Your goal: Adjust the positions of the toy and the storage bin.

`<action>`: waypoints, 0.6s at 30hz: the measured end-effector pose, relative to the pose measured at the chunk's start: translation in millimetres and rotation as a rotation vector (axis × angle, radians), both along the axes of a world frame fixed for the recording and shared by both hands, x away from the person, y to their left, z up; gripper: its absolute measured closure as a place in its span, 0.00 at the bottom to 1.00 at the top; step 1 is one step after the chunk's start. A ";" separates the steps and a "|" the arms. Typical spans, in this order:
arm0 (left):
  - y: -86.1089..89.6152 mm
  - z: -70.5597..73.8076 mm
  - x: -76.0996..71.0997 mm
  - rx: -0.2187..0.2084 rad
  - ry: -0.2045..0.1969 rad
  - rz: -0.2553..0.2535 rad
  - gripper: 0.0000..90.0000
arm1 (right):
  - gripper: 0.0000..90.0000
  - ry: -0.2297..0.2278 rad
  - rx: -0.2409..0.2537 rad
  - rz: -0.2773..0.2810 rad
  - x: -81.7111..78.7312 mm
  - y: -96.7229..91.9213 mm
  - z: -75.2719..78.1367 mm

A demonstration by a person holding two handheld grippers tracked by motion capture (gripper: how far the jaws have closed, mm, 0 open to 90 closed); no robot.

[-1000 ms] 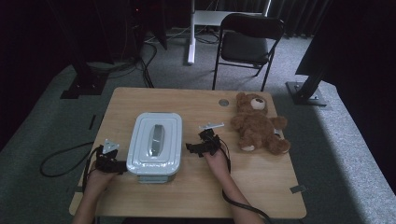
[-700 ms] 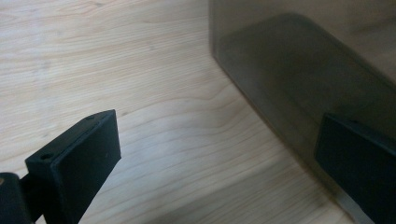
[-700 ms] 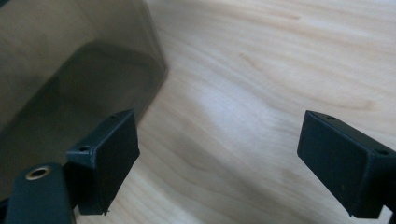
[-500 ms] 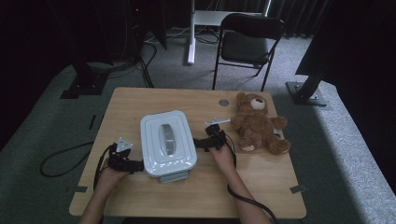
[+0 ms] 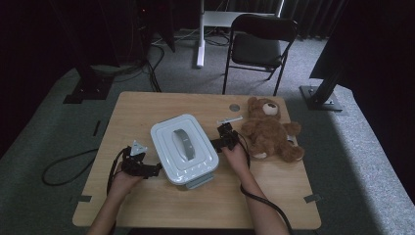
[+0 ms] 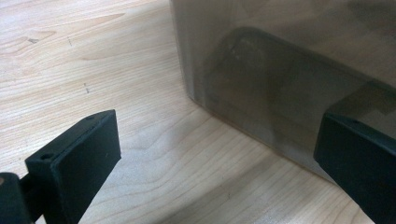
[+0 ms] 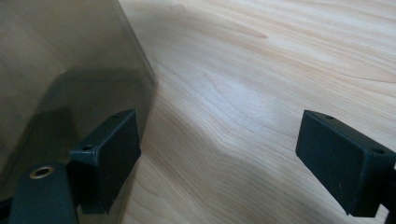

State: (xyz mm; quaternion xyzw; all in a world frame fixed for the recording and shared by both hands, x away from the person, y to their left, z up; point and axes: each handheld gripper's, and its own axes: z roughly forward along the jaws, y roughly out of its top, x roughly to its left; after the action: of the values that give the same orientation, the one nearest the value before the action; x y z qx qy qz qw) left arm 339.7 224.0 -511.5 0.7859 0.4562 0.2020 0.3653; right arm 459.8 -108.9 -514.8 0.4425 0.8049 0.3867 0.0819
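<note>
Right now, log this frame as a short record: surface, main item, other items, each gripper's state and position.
surface: wooden table
main item: lidded box, pale lid with a grey handle, near the table's middle, set at an angle to its edges
other items: teddy bear lying right of the box; chair beyond the table
left gripper: open, at the box's left side, jaws wide apart
right gripper: open, at the box's right side, jaws wide apart

The table (image 5: 147, 112) is showing pale, matt wood grain. The lidded container (image 5: 183, 149) is looking like smooth white plastic, its wall (image 6: 280, 70) translucent grey. The teddy bear (image 5: 271, 132) is wearing brown plush. Both grippers' pads (image 7: 109, 154) are looking matt black.
</note>
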 end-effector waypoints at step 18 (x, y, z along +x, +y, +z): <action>-20.6 4.6 -10.2 0.043 0.017 -0.036 0.01 | 0.19 -0.003 -0.004 0.077 -20.6 -10.4 -3.3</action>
State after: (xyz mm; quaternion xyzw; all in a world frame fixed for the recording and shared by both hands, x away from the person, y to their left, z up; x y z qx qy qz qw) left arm 329.5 203.3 -506.9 0.8034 0.4405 0.1984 0.3480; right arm 439.2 -119.3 -518.1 0.4104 0.8221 0.3886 0.0693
